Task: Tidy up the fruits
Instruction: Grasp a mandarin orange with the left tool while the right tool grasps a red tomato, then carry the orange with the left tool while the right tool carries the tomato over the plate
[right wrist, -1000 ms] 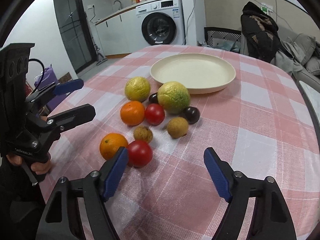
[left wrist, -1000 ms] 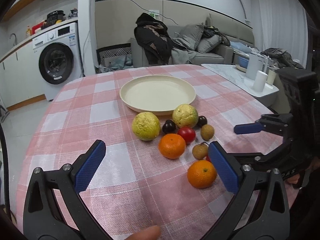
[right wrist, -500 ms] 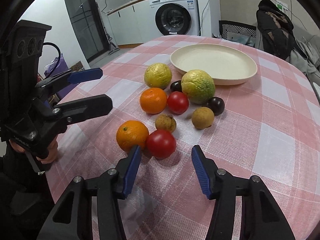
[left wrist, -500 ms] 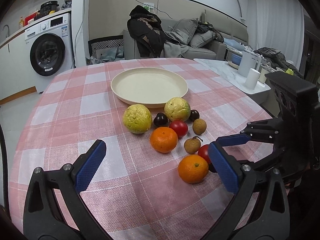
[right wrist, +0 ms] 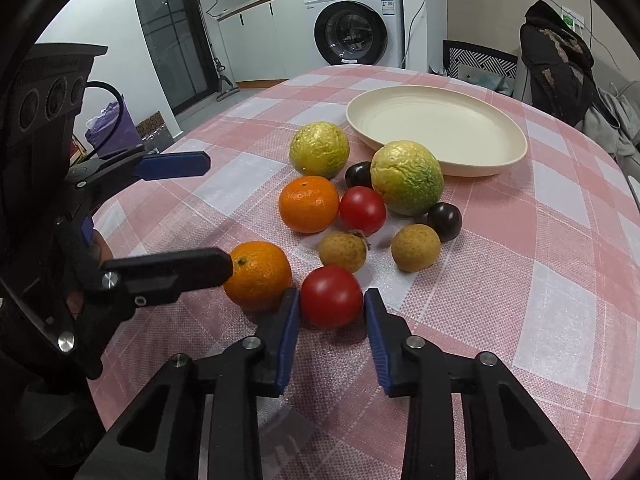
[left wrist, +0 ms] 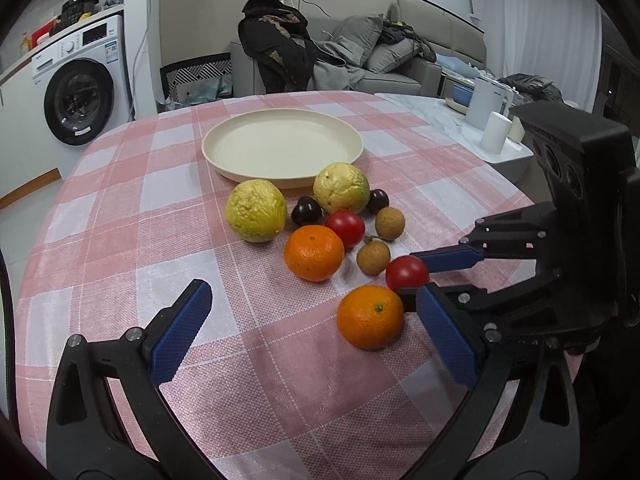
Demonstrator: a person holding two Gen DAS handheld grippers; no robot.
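- Where the right gripper (right wrist: 331,309) reaches over the near edge of the table (right wrist: 540,288), its jaws are closing with the near tomato (right wrist: 331,301) between the blue pads; the pads sit at the tomato's sides, contact hard to confirm.
- Left gripper (left wrist: 316,340): jaws wide, nothing held. The near orange (left wrist: 370,316) lies just inside its right finger.
- The left gripper's finger partly hides that orange in the right wrist view.
- Remaining fruits cluster mid-table, before the plate (right wrist: 516,152), which carries no fruit.
- Washing machine (right wrist: 354,20) label: unreadable.
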